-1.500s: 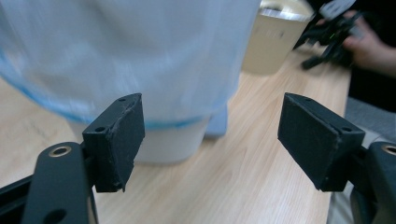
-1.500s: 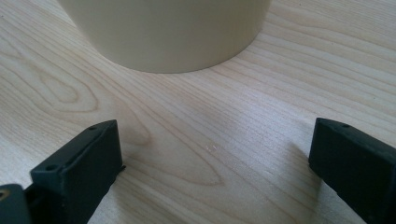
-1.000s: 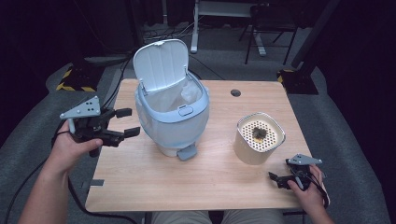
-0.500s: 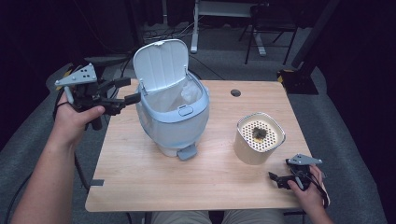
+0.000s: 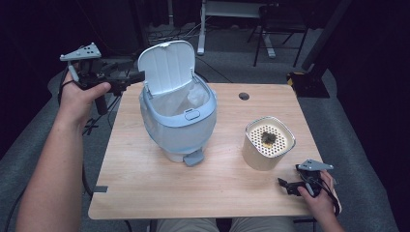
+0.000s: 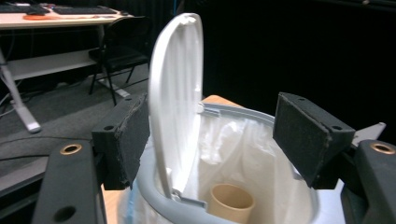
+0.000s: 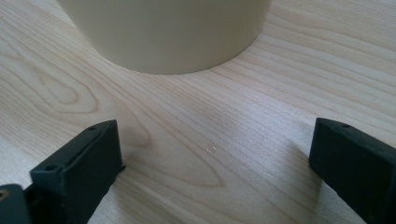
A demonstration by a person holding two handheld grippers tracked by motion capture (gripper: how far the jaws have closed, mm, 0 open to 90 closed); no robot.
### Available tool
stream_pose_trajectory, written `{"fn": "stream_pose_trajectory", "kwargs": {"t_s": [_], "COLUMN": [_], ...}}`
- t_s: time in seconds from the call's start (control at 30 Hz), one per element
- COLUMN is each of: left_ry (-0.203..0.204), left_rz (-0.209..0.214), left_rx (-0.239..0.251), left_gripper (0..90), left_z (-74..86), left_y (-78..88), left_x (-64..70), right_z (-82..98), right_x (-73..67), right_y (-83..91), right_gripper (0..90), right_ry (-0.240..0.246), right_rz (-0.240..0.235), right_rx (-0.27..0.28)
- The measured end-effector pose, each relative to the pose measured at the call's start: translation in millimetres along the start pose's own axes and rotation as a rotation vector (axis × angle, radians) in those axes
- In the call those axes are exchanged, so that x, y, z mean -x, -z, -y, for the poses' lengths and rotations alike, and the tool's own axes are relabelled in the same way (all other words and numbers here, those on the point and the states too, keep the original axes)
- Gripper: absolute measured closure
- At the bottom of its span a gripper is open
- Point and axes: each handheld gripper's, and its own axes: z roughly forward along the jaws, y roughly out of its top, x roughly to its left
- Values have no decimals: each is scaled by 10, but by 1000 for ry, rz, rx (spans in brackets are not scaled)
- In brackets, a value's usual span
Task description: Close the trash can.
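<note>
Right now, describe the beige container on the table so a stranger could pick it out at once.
Start at the wooden table and find the pale blue pedal bin with its lid up, near the middle. To its right, apart from it, stands the beige container, low with rounded corners. Unlike the bin, it has a perforated top with a dark clump on it.

One pale blue plastic pedal bin with raised lid, one beige cup inside it, one cream perforated-top container beside the bin, two black tongs, left and right, on one wooden worktop
</note>
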Motion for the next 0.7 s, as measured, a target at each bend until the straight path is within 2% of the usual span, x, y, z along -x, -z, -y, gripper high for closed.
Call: {"fn": "stream_pose_trajectory", "kwargs": {"t_s": [0.1,0.27,0.4,0.43,0.53,0.67,0.7], "left_ry": [-1,4,-11,-14,-11,2,1], "left_rz": [-24,-7,3,4,10,34,51], "left_rx": [-15,-23,-72,-71,-71,-65,-65], "left_gripper": [279,299,313,308,291,347,348], "left_z": [-28,-39,-31,-33,-35,-31,-31], "left_y": [-71,-153,-273,-288,-288,-253,-255], "left_x": [-37,-42,-6,5,16,47,80], "right_z": [0,0,-1,-2,-2,-3,-3], "right_x": [0,-1,0,0,-1,-1,-1], "right_y": [0,0,-2,-2,-2,-2,-3], "right_gripper": [26,27,26,26,27,26,26], "right_ry": [0,-2,0,0,0,0,0], "right_rz": [0,0,-1,-1,-2,-1,-2], "right_rx": [0,1,1,1,1,1,1]}}
